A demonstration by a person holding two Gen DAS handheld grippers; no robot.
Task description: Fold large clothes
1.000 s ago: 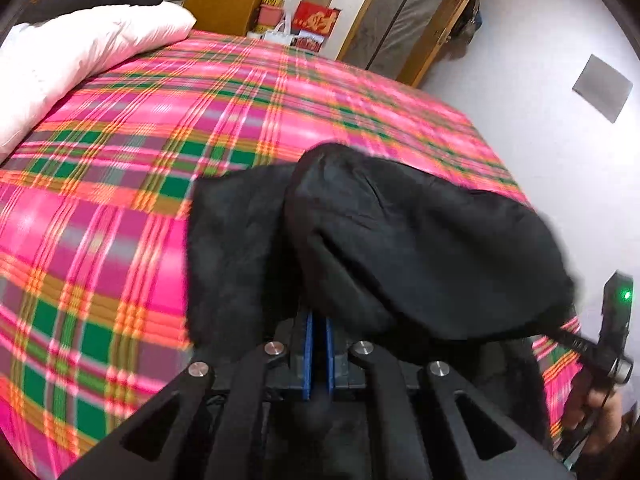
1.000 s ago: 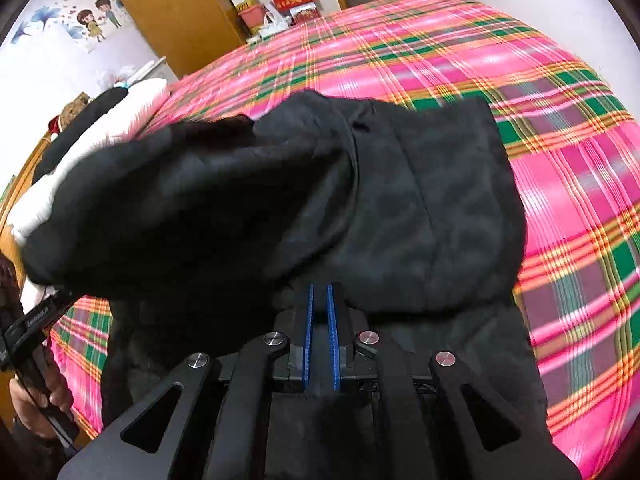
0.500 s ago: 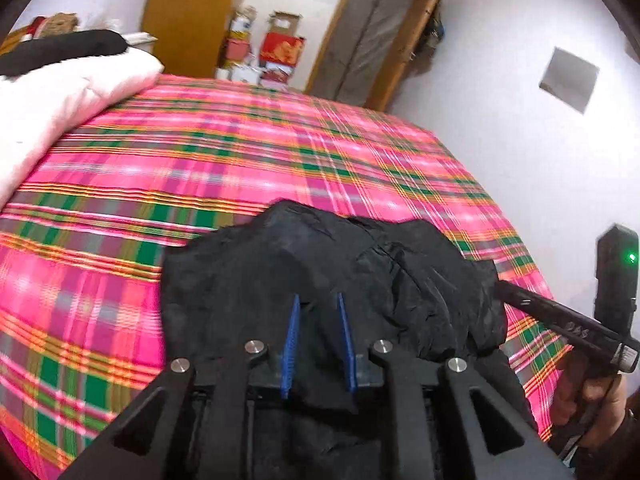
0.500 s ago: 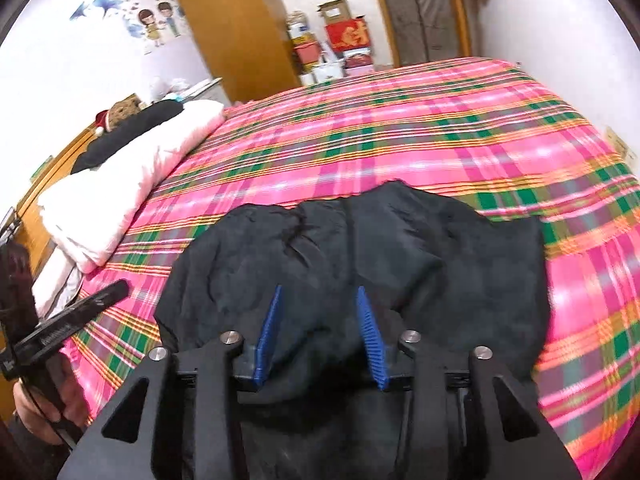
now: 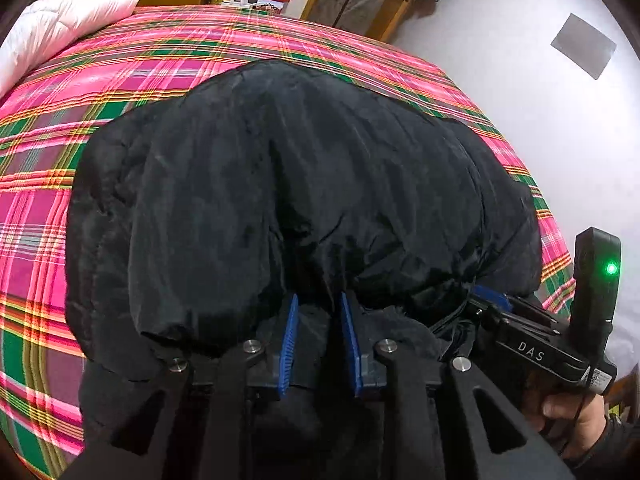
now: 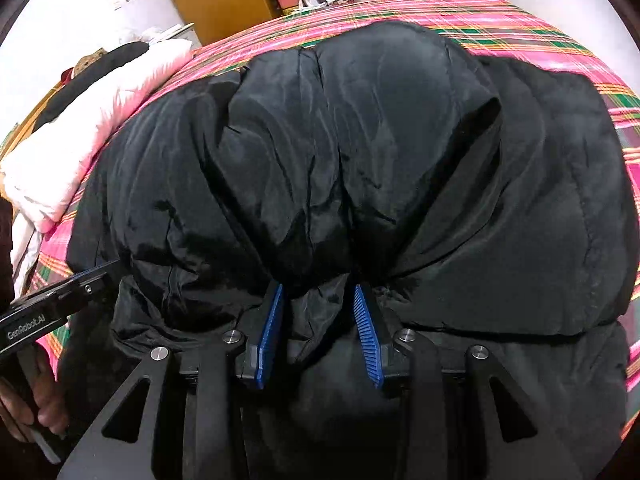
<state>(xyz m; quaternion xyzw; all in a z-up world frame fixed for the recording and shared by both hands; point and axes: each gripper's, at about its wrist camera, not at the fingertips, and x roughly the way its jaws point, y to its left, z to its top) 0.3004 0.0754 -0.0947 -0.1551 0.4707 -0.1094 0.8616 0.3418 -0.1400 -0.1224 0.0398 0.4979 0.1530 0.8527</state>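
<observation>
Lying on a pink plaid bedspread (image 5: 60,200), a puffy black jacket (image 5: 304,184) fills the centre. At six o'clock the left gripper (image 5: 318,320) has just been opening, fabric loose between its spread blue pads. The right gripper (image 6: 318,312) has narrowed slightly, its pads parted around a jacket fold.

"DAS" on right claw (image 5: 530,356), "GenRobot.AI" on left claw (image 6: 32,326)
</observation>
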